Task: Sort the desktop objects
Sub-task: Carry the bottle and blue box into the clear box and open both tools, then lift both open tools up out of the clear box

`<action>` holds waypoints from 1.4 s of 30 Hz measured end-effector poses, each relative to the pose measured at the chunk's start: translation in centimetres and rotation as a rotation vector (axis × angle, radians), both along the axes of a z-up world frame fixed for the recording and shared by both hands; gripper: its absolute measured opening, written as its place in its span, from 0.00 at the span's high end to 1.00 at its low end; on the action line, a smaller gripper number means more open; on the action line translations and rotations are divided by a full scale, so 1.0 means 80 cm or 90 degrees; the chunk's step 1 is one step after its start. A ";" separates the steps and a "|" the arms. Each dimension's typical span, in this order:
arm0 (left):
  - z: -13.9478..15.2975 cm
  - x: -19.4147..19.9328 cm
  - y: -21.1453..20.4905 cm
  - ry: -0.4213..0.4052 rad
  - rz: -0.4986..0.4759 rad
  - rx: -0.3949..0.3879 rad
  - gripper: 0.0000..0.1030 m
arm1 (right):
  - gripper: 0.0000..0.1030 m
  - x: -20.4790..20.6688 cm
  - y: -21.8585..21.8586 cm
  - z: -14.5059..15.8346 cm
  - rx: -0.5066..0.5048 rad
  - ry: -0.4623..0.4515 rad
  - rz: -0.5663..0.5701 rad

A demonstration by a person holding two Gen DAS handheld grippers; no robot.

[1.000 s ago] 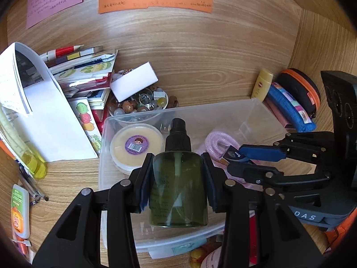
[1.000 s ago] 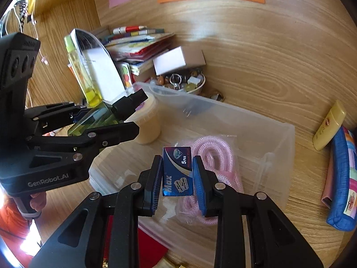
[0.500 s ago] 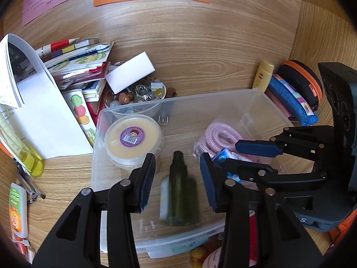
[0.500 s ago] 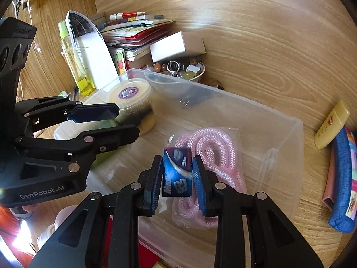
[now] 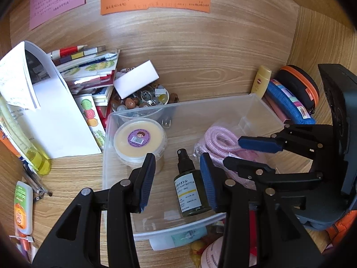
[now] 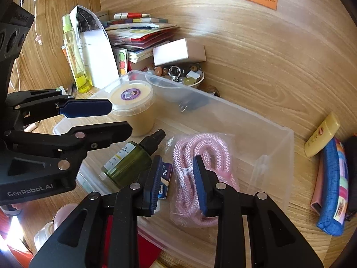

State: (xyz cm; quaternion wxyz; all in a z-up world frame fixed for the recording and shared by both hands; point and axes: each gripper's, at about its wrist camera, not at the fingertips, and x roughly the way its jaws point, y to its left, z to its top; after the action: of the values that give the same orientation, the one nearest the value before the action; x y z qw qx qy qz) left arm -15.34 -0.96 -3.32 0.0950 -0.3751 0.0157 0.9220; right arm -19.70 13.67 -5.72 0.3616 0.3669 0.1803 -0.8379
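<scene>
Left gripper (image 5: pixel 177 177): jaws spread, empty; its green spray bottle (image 5: pixel 189 192), pinched a second ago, now lies flat in the clear bin (image 5: pixel 234 99), near side
Right gripper (image 6: pixel 177 182): jaws spread; blue packet (image 6: pixel 164 184) just released, resting against the left pad beside the pink rope (image 6: pixel 200 156)
Cream tub (image 5: pixel 139 139): far-left in bin
Task meaning: two items binned; both grippers free for the remaining desktop clutter
</scene>
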 end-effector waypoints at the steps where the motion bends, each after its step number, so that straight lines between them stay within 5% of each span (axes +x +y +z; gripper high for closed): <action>1: 0.002 0.002 -0.001 0.003 0.001 0.000 0.60 | 0.69 0.001 0.001 0.002 0.000 0.005 -0.003; 6: 0.011 0.011 -0.004 0.009 0.003 0.004 0.60 | 0.64 0.006 0.008 0.014 -0.010 0.021 -0.015; 11: 0.019 0.024 -0.004 0.011 0.005 0.011 0.56 | 0.46 0.016 0.018 0.024 -0.012 0.045 -0.035; 18: 0.044 0.052 0.000 0.053 0.007 0.003 0.34 | 0.23 0.038 0.036 0.043 -0.020 0.086 -0.056; 31: 0.051 0.087 -0.027 0.056 0.038 0.049 0.21 | 0.17 0.073 0.086 0.075 -0.082 0.091 -0.076; 42: 0.021 0.111 -0.057 0.026 0.074 0.053 0.14 | 0.17 0.114 0.090 0.045 -0.052 0.059 -0.044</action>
State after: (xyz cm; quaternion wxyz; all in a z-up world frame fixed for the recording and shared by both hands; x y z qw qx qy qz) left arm -6.48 -5.50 -1.67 0.0568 -0.3525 -0.0427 0.9331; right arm -10.54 20.90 -2.15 0.3383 0.3186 0.1500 -0.8727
